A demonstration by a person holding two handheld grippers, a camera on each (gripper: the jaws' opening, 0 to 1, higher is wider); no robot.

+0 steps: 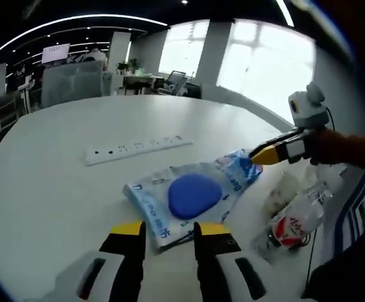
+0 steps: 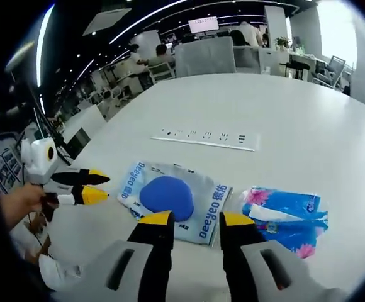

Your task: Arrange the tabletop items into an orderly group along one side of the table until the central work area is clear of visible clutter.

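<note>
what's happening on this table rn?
A person holds a tool in each hand over a white table. Both open tools, left tool and right tool, hover by a wipes pack with a blue lid. Neither grips anything. A power strip lies beyond it, a blue floral tissue pack alongside.

Daylight is pouring through tall windows beyond the white surface; ceiling light strips are glowing above desks and chairs behind it.
</note>
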